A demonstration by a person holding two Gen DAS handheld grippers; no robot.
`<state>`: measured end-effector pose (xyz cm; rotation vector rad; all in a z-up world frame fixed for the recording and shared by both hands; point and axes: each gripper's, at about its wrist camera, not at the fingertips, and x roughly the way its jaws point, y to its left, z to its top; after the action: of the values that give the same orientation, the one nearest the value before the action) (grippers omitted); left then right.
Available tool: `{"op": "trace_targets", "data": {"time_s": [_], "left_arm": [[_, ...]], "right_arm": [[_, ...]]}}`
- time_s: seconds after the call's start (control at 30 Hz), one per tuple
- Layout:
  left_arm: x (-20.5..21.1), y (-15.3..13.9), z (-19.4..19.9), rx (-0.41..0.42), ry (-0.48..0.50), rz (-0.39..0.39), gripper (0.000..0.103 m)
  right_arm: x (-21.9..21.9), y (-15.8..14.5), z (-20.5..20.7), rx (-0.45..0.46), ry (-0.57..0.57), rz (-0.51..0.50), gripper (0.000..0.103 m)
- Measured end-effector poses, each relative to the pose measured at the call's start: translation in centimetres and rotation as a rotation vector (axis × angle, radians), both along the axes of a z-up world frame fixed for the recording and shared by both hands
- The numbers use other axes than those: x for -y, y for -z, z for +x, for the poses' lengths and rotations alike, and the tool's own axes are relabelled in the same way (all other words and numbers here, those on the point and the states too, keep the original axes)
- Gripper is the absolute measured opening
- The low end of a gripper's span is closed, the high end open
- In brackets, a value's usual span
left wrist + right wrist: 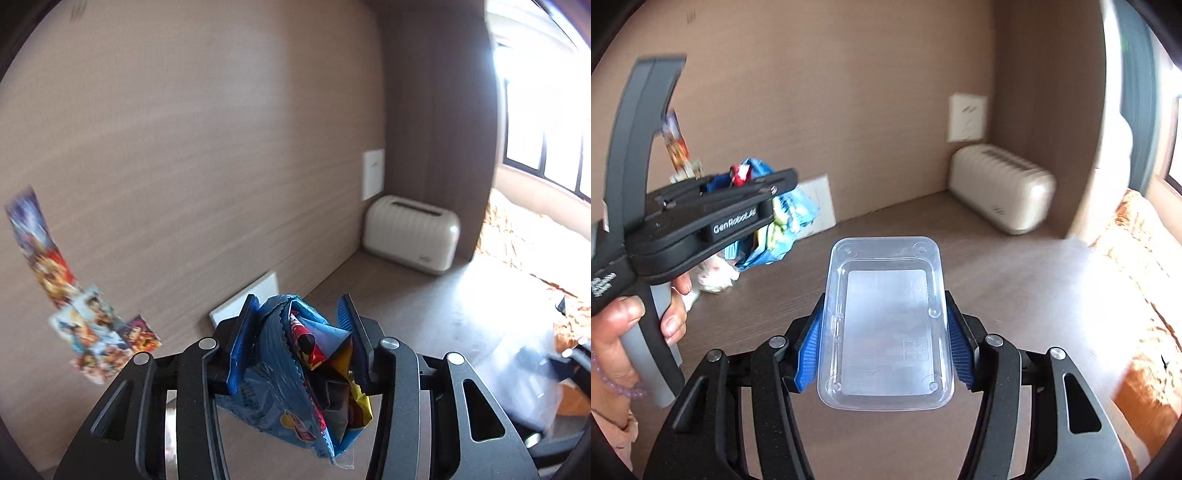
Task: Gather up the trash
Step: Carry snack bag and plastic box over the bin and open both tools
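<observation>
**poster1:** Left gripper point(299, 332) clamped on a crumpled bundle of blue, red and yellow foil snack wrappers point(295, 373), blue pads squeezing from both sides. Probably bunched like that so several pieces travel in one go. Right gripper point(884, 336) pinching a clear rectangular plastic tray point(886, 325) across its narrow width, rim sticking out ahead of the fingertips, held roughly flat. Both loads off the brown desk surface point(1015, 280), so looks like mid-carry to a bin, though no bin visible anywhere.

**poster2:** Agreed on both grips. Worth noting the views differ, though. Right wrist view catches the left tool from the side, plus a hand point(631, 325) on its grey handle and white crumpled paper point(714, 275) left on the desk just under the wrapper bundle. None of that in the left wrist view. Left view gives the colourful stickers point(74, 295) on the wood-grain wall, off to that tool's left. Cream ribbed toaster-shaped box point(412, 234) far ahead-right in both.
</observation>
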<state>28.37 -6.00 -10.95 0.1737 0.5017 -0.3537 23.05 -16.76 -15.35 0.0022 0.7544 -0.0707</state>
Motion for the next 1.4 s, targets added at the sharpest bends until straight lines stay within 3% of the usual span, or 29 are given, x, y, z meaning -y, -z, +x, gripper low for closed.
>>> {"op": "trace_targets", "data": {"time_s": [0.13, 0.33, 0.8, 1.13, 1.4], "left_arm": [[2.2, -2.3, -3.5, 0.012, 0.053, 0.011, 0.044], [6.7, -3.0, -7.8, -0.021, 0.154, 0.018, 0.044], [19.7, 0.1, -19.9, -0.112, 0.366, 0.076, 0.044], [27.9, 6.5, -26.6, -0.225, 0.513, 0.115, 0.044], [32.4, 17.6, -28.2, -0.359, 0.646, 0.175, 0.044]], "right_arm": [[1.9, -3.4, -3.6, 0.024, 0.067, 0.002, 0.059], [5.3, -6.1, -8.4, 0.057, 0.167, -0.001, 0.059], [15.5, -5.9, -21.9, 0.061, 0.363, 0.009, 0.059], [22.2, -1.0, -29.3, -0.026, 0.464, 0.041, 0.059], [26.7, 7.7, -31.2, -0.136, 0.527, 0.106, 0.059]]}}
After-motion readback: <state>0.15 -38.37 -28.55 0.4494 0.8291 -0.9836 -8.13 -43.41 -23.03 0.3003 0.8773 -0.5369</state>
